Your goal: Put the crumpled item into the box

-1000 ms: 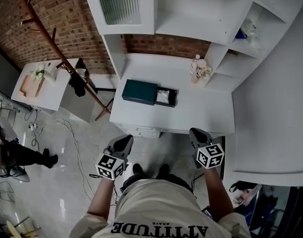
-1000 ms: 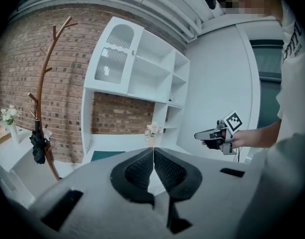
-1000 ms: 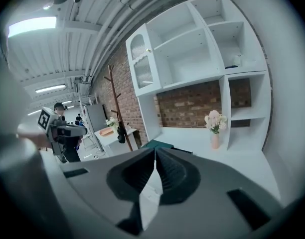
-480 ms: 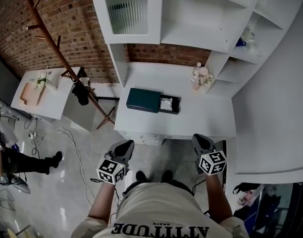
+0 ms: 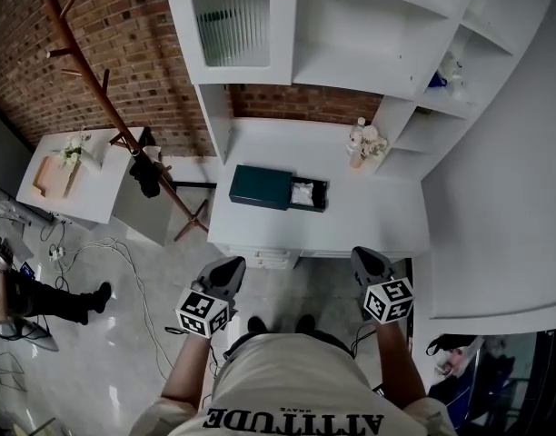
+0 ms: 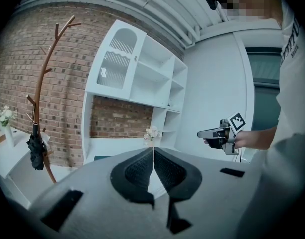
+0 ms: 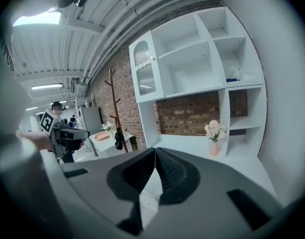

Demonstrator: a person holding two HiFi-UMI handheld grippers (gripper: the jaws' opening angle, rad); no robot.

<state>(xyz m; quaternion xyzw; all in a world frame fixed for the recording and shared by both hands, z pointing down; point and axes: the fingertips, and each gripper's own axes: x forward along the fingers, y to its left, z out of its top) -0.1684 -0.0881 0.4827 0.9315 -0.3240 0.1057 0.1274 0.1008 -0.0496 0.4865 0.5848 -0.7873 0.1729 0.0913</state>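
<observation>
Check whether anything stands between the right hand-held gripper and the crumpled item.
Nothing visible does. Only desk surface lies between the right hand-held gripper and the crumpled item, which sits inside the open box.

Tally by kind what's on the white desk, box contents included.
Box: 1
Crumpled item: 1
Flower vase: 1
Total: 3
</observation>
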